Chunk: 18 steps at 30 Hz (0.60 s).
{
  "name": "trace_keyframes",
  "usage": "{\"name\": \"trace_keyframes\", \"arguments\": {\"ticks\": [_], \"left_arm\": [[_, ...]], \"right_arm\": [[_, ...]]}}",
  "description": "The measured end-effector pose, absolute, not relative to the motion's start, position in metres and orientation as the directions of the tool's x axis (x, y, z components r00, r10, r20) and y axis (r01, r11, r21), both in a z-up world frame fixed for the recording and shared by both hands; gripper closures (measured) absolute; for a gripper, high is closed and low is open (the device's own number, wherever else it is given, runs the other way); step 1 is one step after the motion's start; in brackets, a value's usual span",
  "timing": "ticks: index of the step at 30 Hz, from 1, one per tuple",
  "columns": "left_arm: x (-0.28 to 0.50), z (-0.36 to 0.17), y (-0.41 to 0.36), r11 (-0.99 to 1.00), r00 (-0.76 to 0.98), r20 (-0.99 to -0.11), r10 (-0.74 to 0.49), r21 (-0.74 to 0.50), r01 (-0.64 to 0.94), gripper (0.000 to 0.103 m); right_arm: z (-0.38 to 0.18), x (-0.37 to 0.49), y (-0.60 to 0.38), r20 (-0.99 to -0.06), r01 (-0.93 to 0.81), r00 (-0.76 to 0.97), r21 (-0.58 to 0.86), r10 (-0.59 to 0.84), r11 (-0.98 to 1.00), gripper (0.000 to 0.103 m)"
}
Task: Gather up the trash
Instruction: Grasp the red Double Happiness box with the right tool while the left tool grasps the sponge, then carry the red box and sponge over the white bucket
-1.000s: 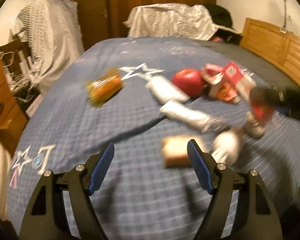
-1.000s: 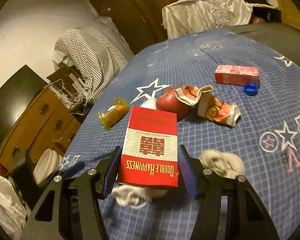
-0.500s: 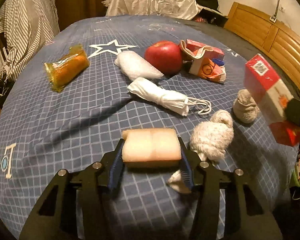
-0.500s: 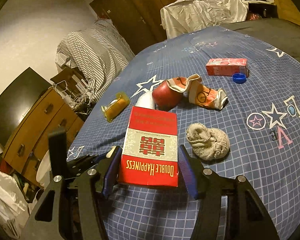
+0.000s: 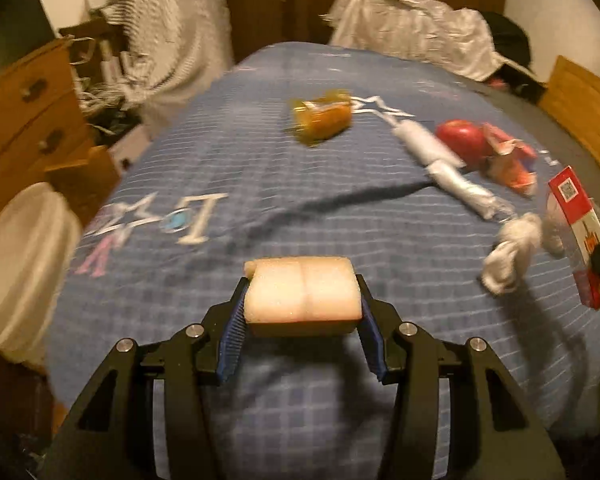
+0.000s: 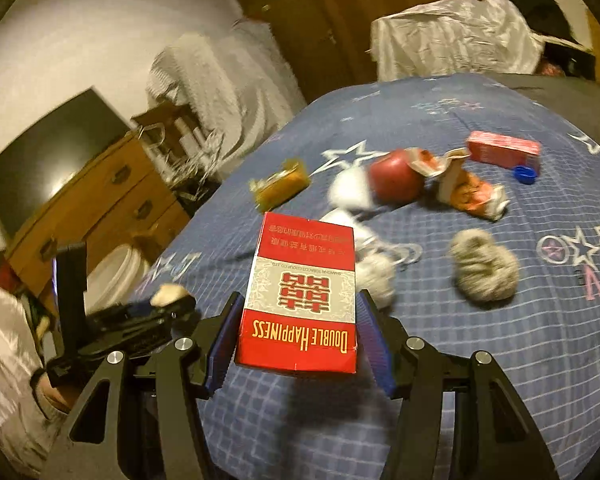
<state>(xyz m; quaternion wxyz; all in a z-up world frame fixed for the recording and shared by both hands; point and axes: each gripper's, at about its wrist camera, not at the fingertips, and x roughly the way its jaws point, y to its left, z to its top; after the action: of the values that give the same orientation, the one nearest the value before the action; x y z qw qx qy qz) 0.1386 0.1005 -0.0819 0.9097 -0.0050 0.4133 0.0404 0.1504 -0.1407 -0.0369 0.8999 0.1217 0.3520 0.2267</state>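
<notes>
I am holding a pale sponge block (image 5: 302, 296) clamped in my left tool (image 5: 300, 322) and a red cigarette box (image 6: 300, 292) clamped in my right tool (image 6: 298, 336), both above the bed (image 5: 340, 208). Wrappers, socks and an apple (image 6: 396, 174) are lying farther on the bed, not yet collected.
</notes>
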Motion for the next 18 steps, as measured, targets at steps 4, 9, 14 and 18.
{"name": "trace_keyframes", "arguments": {"ticks": [4,9,14,18], "left_arm": [[0.128,-0.078,0.106,0.985,0.662,-0.730,0.169,0.102,-0.139,0.055],[0.120,-0.070,0.114,0.975,0.675,-0.705,0.218,0.128,-0.182,0.055],[0.115,-0.064,0.121,0.970,0.686,-0.688,0.237,0.126,-0.208,0.055],[0.112,-0.061,0.125,0.966,0.695,-0.675,0.250,0.127,-0.224,0.055]], "right_arm": [[-0.044,0.141,-0.112,-0.607,-0.369,0.624,0.326,0.492,0.870,0.045],[-0.052,0.133,-0.092,-0.638,-0.390,0.610,0.275,0.470,0.879,0.045],[-0.058,0.131,-0.087,-0.659,-0.389,0.600,0.256,0.455,0.885,0.045],[-0.061,0.132,-0.083,-0.669,-0.394,0.594,0.243,0.447,0.886,0.045]]}}
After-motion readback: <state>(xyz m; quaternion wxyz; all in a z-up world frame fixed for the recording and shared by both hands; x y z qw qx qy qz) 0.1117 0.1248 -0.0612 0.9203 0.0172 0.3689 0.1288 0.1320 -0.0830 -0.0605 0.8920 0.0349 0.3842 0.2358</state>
